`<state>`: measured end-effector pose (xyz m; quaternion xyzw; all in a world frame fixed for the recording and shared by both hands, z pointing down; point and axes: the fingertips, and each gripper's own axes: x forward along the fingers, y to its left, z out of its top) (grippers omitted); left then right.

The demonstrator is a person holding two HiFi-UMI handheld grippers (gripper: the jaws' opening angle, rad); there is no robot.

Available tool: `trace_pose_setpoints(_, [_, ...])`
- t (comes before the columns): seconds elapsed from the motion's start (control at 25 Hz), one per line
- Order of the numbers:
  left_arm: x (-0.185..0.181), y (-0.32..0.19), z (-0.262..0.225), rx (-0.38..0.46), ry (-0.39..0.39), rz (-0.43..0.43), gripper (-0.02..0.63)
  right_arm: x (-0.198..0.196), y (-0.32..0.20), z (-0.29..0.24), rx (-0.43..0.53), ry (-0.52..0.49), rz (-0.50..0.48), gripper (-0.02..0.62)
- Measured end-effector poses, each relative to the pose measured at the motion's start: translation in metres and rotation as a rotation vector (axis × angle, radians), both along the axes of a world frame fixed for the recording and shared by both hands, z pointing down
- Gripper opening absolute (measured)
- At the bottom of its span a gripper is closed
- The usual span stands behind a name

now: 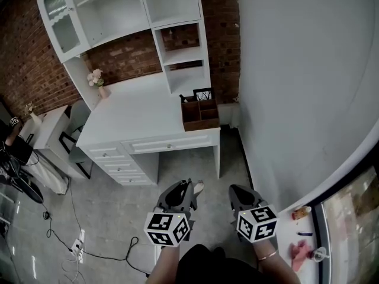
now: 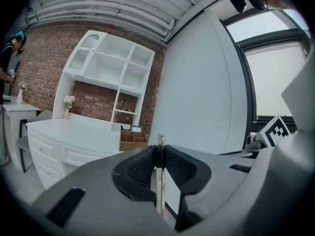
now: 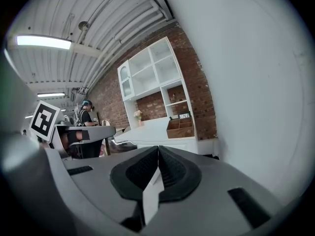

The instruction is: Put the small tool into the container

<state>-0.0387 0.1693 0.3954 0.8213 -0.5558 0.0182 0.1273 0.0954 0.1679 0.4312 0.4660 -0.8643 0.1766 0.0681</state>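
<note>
My left gripper [image 1: 182, 186] [image 2: 160, 152] is low over the floor in front of the desk, shut on a small tool [image 2: 160, 176]. The tool is a thin metal strip, seen edge-on, that stands up between the black pads. My right gripper [image 1: 237, 189] [image 3: 158, 151] hangs beside it with its pads together and nothing between them. The container is a brown wooden box with compartments [image 1: 200, 115] [image 2: 133, 140] [image 3: 180, 128]. It sits at the right end of the white desk [image 1: 136, 114], well ahead of both grippers.
A white hutch with shelves [image 1: 177, 40] stands on the desk against a brick wall. A vase of flowers [image 1: 98, 81] is at the back left. A pale wall [image 1: 296, 87] runs along the right. Cables [image 1: 65, 238] lie on the floor, and a sill [image 1: 299, 241] holds small items.
</note>
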Motion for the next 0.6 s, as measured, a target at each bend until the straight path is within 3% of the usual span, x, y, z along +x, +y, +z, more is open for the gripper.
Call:
trace_pose_setpoints(0.28, [-0.002,-0.015,-0.004,0.010,-0.006,-0.017,0.069,0.003,-0.014,0.001,-0.001,-0.011,-0.003,0.005])
trace_pose_setpoints(0.6, [-0.013,-0.073,0.004,0.005,0.000,-0.012,0.069,-0.005,-0.065,0.006,0.001,0.000,0.002,0.005])
